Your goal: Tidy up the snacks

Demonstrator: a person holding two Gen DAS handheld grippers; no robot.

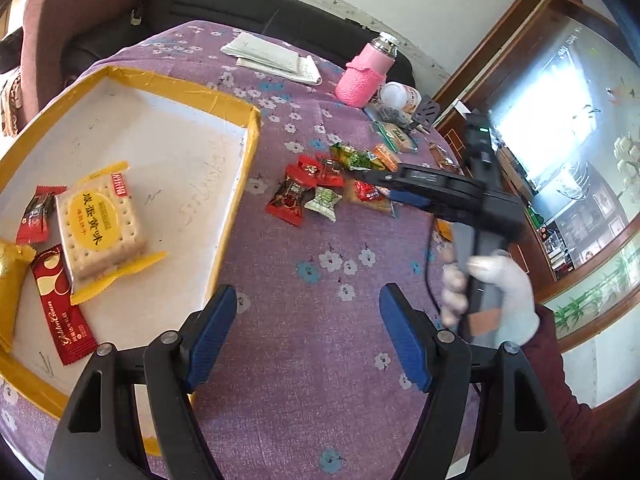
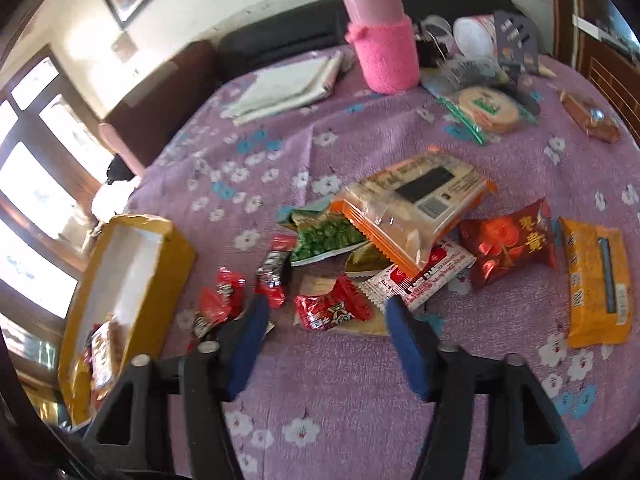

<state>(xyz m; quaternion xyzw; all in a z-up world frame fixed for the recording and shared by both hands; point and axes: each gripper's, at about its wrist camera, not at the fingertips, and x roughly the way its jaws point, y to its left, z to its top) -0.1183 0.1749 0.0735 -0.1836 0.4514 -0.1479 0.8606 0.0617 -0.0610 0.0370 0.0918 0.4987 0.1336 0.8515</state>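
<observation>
Snacks (image 2: pixel 400 232) lie heaped on the purple cloth (image 2: pixel 320 420), right of the yellow box (image 1: pixel 168 148); inside that box sit a cracker pack (image 1: pixel 100 220) and a red bar (image 1: pixel 60 304). Left gripper (image 1: pixel 308 320) hangs spread and empty by the box's corner. Right gripper (image 2: pixel 328 320) straddles a red candy (image 2: pixel 330 310), pads not pressing.

A purple flowered table (image 1: pixel 312 320) is carrying a yellow box (image 1: pixel 240 136), scattered snack packets (image 2: pixel 408 216), papers (image 1: pixel 272 56) and a pink bottle (image 1: pixel 366 72).
</observation>
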